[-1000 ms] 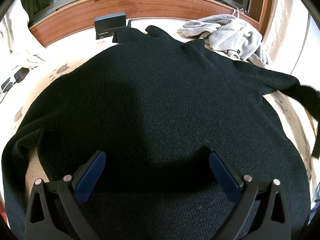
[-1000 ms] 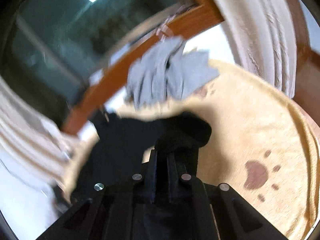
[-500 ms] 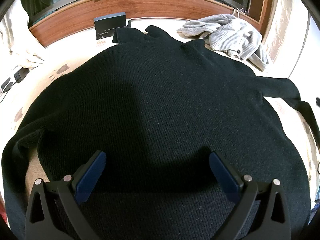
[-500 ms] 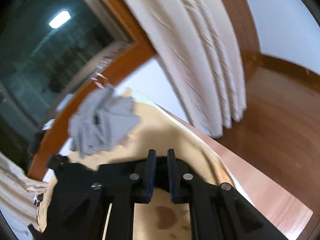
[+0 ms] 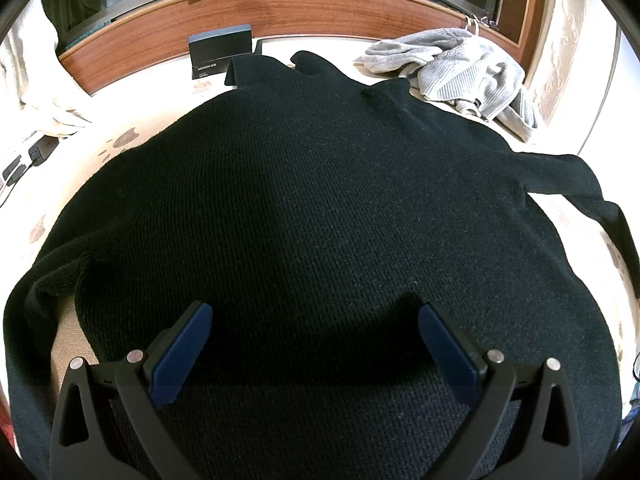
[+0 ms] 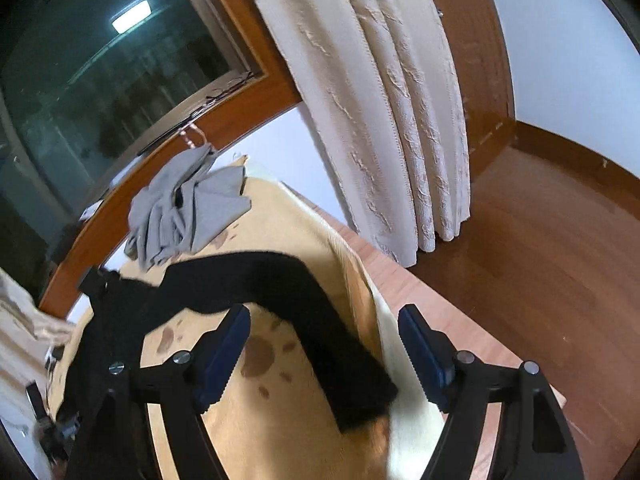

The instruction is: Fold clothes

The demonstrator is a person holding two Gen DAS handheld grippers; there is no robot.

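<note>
Let go of black sweater [image 5: 320,208] sleeve [image 6: 320,332]; R tongs [image 6: 324,344] now spread wide, L tongs [image 5: 316,332] open too. Sweater flat on bed [image 6: 280,420]. Next: fold sleeve inward, keep smooth.

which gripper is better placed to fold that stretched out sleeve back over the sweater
Right. The right gripper is open directly over the black sleeve, whose cuff lies between its fingers. The left gripper is open over the middle of the sweater body, away from that sleeve.
</note>
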